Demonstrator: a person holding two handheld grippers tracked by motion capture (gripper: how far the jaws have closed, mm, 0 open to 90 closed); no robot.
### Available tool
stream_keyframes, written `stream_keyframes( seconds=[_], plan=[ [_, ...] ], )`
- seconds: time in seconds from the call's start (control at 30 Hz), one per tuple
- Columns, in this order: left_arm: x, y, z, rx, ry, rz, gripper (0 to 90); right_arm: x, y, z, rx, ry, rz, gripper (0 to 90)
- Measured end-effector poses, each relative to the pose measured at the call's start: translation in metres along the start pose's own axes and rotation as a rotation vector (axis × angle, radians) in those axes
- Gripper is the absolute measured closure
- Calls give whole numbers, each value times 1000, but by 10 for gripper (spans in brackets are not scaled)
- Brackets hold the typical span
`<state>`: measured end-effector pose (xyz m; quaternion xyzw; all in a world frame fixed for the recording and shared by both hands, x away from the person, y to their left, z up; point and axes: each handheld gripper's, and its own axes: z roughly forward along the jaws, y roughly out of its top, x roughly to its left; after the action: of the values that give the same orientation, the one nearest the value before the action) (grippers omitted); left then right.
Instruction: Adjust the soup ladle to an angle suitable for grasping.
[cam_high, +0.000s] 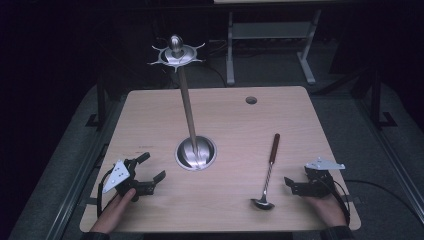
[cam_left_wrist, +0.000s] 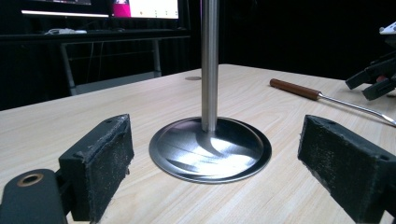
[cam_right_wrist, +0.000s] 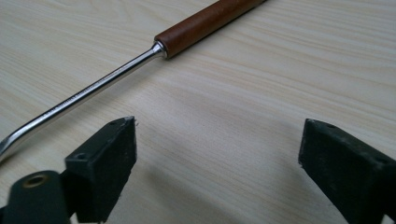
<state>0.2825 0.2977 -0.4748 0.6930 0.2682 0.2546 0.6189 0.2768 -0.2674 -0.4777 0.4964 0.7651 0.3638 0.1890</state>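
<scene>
A metal stand (cam_high: 189, 107) rises from a round steel base (cam_high: 196, 153) in the middle of the wooden table (cam_high: 225, 115), with a pronged hanger top (cam_high: 176, 54). Its pole (cam_left_wrist: 209, 65) and base (cam_left_wrist: 210, 149) stand just ahead of my left gripper (cam_left_wrist: 215, 170), which is open and empty. A ladle (cam_high: 269, 170) with a brown wooden handle (cam_right_wrist: 205, 23) and a steel shaft (cam_right_wrist: 84, 95) lies flat to the right of the stand, bowl toward me. My right gripper (cam_high: 295, 186) rests right of the ladle's bowl, open, nothing between its jaws. My left gripper (cam_high: 148, 173) sits at the front left.
A round cable hole (cam_high: 251, 100) is in the table's far right part. A grey desk frame (cam_high: 270, 40) stands on the floor behind the table. In the left gripper view, my right gripper (cam_left_wrist: 376, 79) shows far right beyond the ladle (cam_left_wrist: 322, 96).
</scene>
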Motion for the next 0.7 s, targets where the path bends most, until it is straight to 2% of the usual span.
stream_keyframes(
  seconds=[0.13,0.23,0.27,0.33,0.4,0.43,0.47,0.5,0.53,0.57,0.6,0.7],
  plan=[
    [0,0,0,1,0,3,97,0,3,1,-1,3,6,157],
    [0,0,0,0,0,3,97,2,8,2,-14,8,0,297],
    [0,0,0,0,0,3,97,5,11,3,-23,13,-13,389],
    [0,0,0,0,-1,2,97,7,13,5,-30,13,-32,508],
    [0,0,0,2,0,2,97,6,18,8,-50,11,-23,615],
    [0,0,0,3,-1,3,97,6,18,8,-50,11,-23,615],
    [0,0,0,3,-1,5,97,5,20,9,-62,17,-13,659],
    [-1,0,0,4,-2,7,97,4,23,12,-74,25,-3,728],
    [-1,0,0,3,-3,9,97,3,27,16,-84,32,-16,814],
    [-1,0,0,3,-3,9,97,3,27,16,-84,32,-16,814],
    [0,0,0,4,-3,8,97,4,30,19,-84,50,-20,877],
    [0,0,0,1,-2,0,97,6,31,24,-75,75,-28,896]
  ],
)
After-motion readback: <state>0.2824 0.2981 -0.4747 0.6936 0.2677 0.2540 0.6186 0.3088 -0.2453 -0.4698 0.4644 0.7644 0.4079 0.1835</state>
